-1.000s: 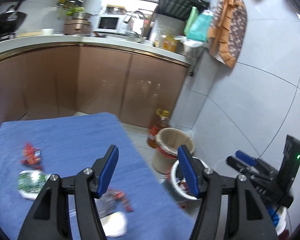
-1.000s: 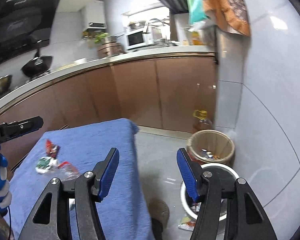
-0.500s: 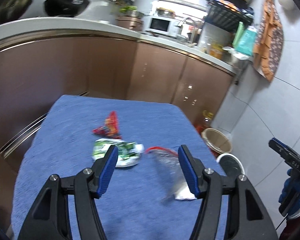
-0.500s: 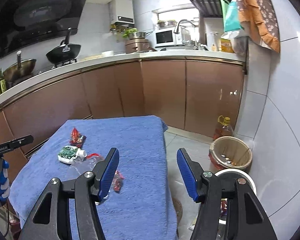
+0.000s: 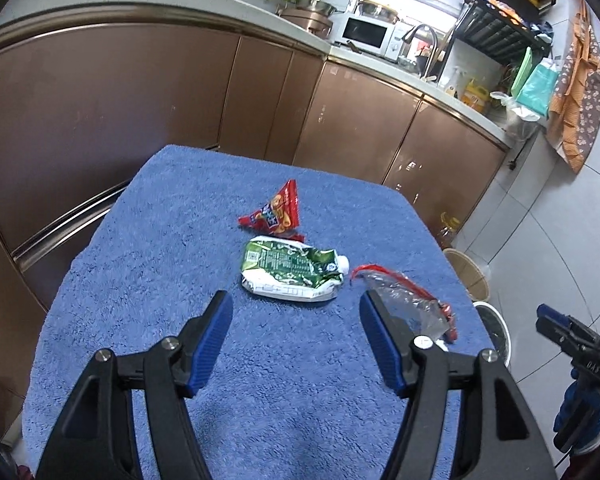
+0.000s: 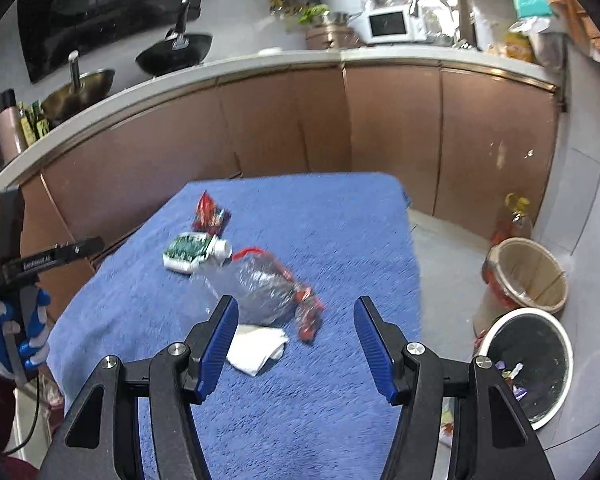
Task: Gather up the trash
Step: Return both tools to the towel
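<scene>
We hold our left gripper over a blue towel, its jaws opening with nothing between them, while at mid-frame a crumpled green pouch lies just below a red snack wrapper and a clear bag with a red strip sits at right beside the right fingertip. In our right wrist view the right gripper stands unclenched and empty above the towel, the clear bag and a white tissue lying just past its left finger, with a white-rimmed bin and a wicker basket on the floor at lower right
</scene>
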Available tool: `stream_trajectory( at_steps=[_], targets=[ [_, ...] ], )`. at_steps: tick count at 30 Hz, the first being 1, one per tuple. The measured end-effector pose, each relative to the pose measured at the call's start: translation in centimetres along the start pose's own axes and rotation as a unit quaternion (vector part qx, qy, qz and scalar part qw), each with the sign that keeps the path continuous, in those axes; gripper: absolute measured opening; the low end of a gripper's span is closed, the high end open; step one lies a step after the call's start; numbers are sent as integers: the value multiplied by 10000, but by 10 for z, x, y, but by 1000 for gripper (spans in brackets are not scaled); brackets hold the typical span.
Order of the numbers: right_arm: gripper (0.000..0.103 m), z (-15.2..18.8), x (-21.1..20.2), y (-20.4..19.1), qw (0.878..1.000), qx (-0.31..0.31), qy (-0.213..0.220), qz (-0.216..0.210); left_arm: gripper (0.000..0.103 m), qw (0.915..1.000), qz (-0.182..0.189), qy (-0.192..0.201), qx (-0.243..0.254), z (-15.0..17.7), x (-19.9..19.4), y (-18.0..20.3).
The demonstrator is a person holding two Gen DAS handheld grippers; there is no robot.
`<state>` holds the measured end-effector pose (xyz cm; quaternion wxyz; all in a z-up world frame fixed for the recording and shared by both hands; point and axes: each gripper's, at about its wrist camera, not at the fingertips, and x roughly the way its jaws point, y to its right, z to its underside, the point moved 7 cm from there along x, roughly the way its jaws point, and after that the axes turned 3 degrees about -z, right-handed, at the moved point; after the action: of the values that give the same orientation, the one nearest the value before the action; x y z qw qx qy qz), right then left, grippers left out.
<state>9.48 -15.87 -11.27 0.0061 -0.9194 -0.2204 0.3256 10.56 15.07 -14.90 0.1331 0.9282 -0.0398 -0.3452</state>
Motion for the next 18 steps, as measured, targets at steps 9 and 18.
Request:
stream_trajectory(
  at_steps=[9, 18],
  targets=[
    [57, 21, 41, -14, 9975, -28, -535, -455, 64, 9995, -65, -295, -63, 6, 32, -7],
    [57, 46, 87, -21, 9904, -63, -1124, -802, 64, 9991, -231, -355, 66, -20, 71, -9]
  ],
)
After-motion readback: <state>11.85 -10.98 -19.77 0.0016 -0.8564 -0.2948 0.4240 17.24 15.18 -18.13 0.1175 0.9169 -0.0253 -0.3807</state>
